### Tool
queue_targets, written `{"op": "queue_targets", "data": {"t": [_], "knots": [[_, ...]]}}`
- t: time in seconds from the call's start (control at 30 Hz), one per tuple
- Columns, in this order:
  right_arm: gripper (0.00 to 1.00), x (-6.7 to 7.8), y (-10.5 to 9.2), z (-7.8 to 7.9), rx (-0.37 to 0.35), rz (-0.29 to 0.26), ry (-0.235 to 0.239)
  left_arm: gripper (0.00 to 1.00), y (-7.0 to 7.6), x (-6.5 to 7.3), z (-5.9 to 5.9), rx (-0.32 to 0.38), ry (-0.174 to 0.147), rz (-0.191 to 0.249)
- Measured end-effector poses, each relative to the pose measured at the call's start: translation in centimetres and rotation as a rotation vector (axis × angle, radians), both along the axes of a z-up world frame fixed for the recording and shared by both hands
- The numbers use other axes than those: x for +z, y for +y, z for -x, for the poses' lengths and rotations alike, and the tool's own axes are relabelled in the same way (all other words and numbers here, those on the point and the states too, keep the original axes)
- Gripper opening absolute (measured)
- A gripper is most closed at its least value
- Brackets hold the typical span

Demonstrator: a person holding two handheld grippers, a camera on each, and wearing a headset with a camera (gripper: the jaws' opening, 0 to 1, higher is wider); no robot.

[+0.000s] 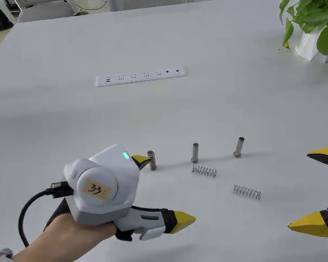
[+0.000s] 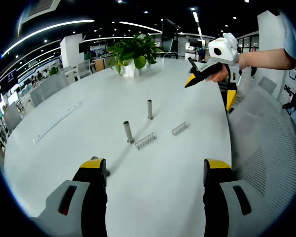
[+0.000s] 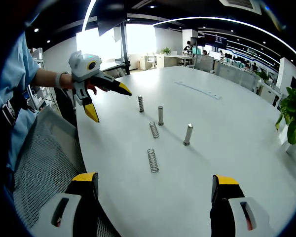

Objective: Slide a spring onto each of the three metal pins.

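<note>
Springs [image 1: 204, 171]: two loose mid-frame on your counter [image 1: 71, 120]; one on the leftmost pin [image 1: 151, 159]. Your left gripper [image 1: 165, 189], lower left, and right gripper [image 1: 302, 190], right edge: fingers apart.

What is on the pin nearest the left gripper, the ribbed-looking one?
A spring is slid over that pin, wrapping it down to the table. Only the pin's top shows; its shaft is covered by the coils.

Bright, even light from overhead. Soft, faint shadows left of pins [image 1: 195, 153] on pale table [image 1: 235, 98]. Head view sharp. Gripper views heavily bowed by fisheye, ceiling strips [image 2: 44, 30] curved, edges dim. Blown-out window [image 3: 138, 42], possibly daylight, in right gripper view.
</note>
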State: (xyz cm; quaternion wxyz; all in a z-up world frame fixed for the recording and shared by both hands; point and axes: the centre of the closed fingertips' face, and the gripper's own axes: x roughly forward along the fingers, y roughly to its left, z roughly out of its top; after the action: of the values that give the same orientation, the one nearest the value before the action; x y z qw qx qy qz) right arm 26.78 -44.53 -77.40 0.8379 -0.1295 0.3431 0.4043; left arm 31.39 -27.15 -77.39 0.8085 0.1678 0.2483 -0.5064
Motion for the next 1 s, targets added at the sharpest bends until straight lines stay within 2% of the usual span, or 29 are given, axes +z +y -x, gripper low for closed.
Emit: {"op": "queue_targets", "data": {"t": [0.23, 0.37, 0.53, 0.8, 1.0], "knots": [[0.94, -0.5, -0.7, 0.7, -0.028, -0.012, 0.014, 0.72, -2.4, -1.5, -0.5, -0.065, -0.004, -0.036], [0.93, -0.9, -1.1, 1.1, -0.045, -0.022, 0.025, 0.68, -3.5, -2.2, -1.2, -0.079, 0.009, -0.048], [0.93, -1.4, -1.4, 1.4, -0.060, -0.029, 0.038, 0.61, -4.3, -2.8, -2.2, -0.098, -0.006, -0.084], [0.92, -1.8, -1.9, 1.6, -0.088, -0.047, 0.048, 0.54, -5.5, -3.8, -3.3, -0.116, 0.022, -0.100], [0.91, -2.0, -2.2, 1.8, -0.105, -0.058, 0.057, 0.49, -6.1, -4.4, -3.5, -0.123, 0.040, -0.110]]}}
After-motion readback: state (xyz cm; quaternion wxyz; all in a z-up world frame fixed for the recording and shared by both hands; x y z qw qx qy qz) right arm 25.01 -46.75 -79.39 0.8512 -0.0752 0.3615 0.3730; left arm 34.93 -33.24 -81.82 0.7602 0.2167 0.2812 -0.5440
